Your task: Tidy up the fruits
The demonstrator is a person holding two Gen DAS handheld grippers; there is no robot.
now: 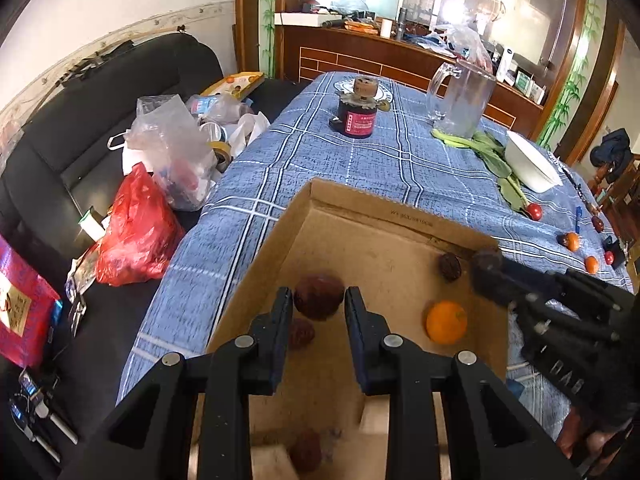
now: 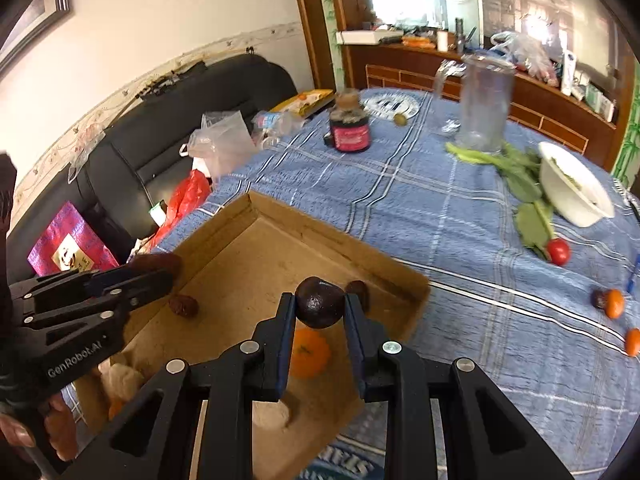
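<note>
A shallow cardboard box (image 1: 360, 208) lies on the blue checked tablecloth. My left gripper (image 1: 318, 300) is shut on a dark red fruit (image 1: 318, 298) over the box's left part. My right gripper (image 2: 320, 304) is shut on a dark round fruit (image 2: 320, 308) above the box (image 2: 256, 240). In the box lie an orange (image 2: 310, 354), a wrinkled dark fruit (image 1: 450, 266) by the far wall, and red dates (image 2: 184, 306). The left gripper (image 2: 160, 272) shows at the left of the right wrist view with its fruit (image 2: 158, 264). The right gripper's black body (image 1: 560, 320) shows at the right of the left wrist view.
Loose on the cloth to the right lie a red cherry tomato (image 2: 558, 251), small oranges (image 2: 614, 304) and a dark fruit. Farther back stand a white bowl (image 2: 576, 192), leafy greens (image 2: 524, 184), a glass pitcher (image 2: 486, 108) and a dark jar (image 2: 350, 128). A black sofa (image 1: 100, 120) with bags lies left.
</note>
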